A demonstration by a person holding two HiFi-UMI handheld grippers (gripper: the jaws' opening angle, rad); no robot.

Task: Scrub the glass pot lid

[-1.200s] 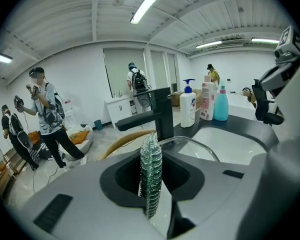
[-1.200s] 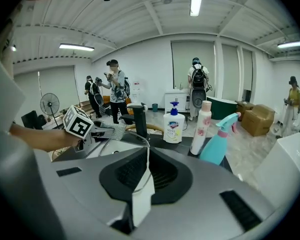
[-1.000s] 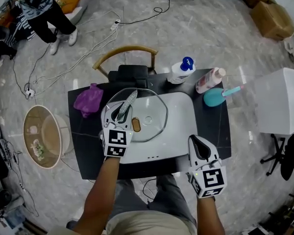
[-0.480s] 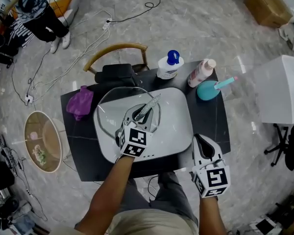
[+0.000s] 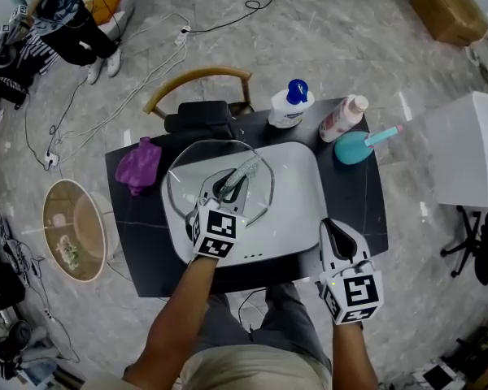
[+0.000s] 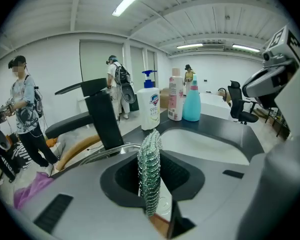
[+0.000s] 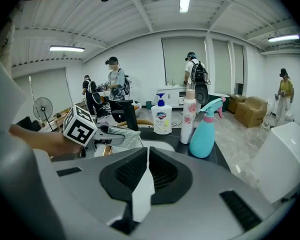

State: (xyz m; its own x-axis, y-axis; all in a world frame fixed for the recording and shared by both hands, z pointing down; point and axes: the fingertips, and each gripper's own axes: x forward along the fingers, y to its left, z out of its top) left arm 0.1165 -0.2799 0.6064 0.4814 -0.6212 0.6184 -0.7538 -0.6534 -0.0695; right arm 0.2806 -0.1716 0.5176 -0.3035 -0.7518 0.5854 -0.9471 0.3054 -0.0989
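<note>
The glass pot lid (image 5: 183, 177) lies in the white sink (image 5: 297, 197), towards its left side. My left gripper (image 5: 230, 182) is over the lid's middle, shut on a silvery mesh scrubber (image 5: 247, 169) that sticks out past the jaws. In the left gripper view the scrubber (image 6: 150, 176) stands upright between the jaws, with the lid's metal rim (image 6: 106, 152) just beyond. My right gripper (image 5: 335, 234) hovers off the counter's front right edge, clear of the sink. Its jaws (image 7: 146, 160) are shut with nothing in them.
A black faucet (image 5: 199, 120) stands behind the sink, and a purple cloth (image 5: 138, 165) lies to its left. A pump soap bottle (image 5: 289, 104), a pink bottle (image 5: 343, 118) and a teal spray bottle (image 5: 358, 146) stand at the back right. A basket (image 5: 73, 227) sits on the floor to the left.
My left gripper has carried the scrubber from the lid's left part rightwards to its middle. The right gripper has stayed where it was.
</note>
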